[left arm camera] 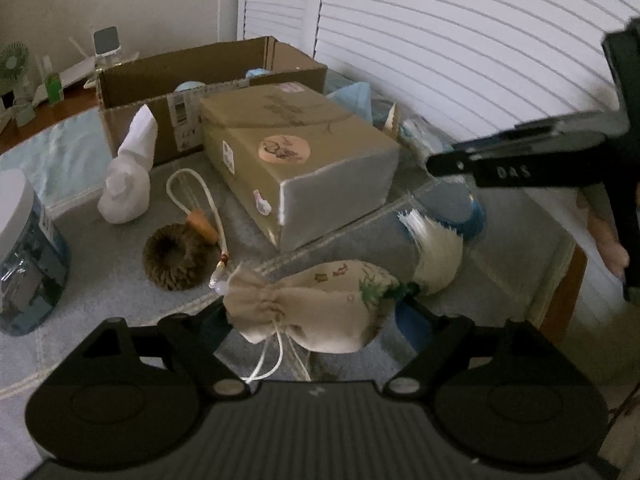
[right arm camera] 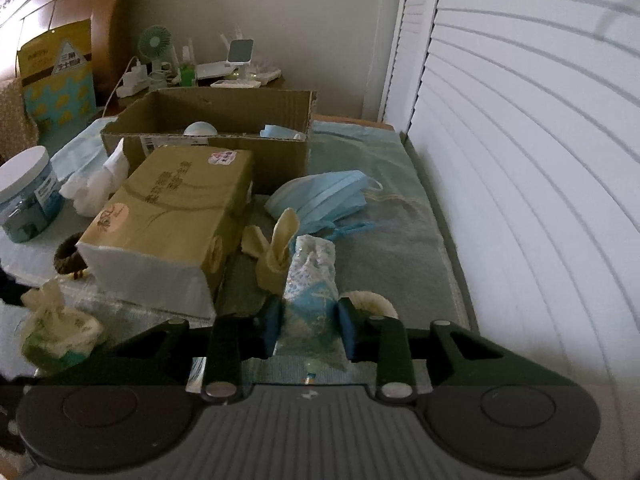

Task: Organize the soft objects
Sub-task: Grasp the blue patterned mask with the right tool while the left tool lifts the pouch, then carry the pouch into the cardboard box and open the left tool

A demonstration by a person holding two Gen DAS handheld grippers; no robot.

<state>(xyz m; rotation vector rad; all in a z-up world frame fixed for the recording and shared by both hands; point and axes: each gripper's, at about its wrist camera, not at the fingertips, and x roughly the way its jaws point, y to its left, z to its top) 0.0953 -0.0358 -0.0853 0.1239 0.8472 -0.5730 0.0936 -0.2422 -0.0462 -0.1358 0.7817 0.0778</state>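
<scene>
Risks first: right gripper (right arm camera: 310, 322) pressed together on crinkly blue-and-white patterned plastic packet (right arm camera: 310, 280), pinched low down with the top standing free, so likely to slump or slide out if swung fast. Pale yellow cloth strip (right arm camera: 278, 248) touching the packet's left side, could get dragged along on a lift. Left gripper (left arm camera: 312, 316) spread wide, beige printed drawstring pouch (left arm camera: 316, 308) lying lengthwise between the jaws; cannot tell if the pads actually press on it, so a drop is possible, and loose white cords hanging toward the gripper body could snag. Fluffy white tassel (left arm camera: 436, 256) just beside the pouch's far end, also likely to catch. Grippers near each other, collision risk if both head for the open brown cardboard box (right arm camera: 208, 148) at once. Room: tan paper-wrapped tissue brick (right arm camera: 168, 216) right between grippers and box, needs lifting over or going around. Stack of light blue face masks (right arm camera: 320, 196) blocking the right-hand path in part. White slatted shutter (right arm camera: 520, 160) hard against the right edge of the grey-blue towel-covered surface (right arm camera: 392, 248), little swing room there. Box top open, mostly free inside. Left side crowded by brown woven ring (left arm camera: 176, 256) and white-lidded clear jar (right arm camera: 28, 188).
</scene>
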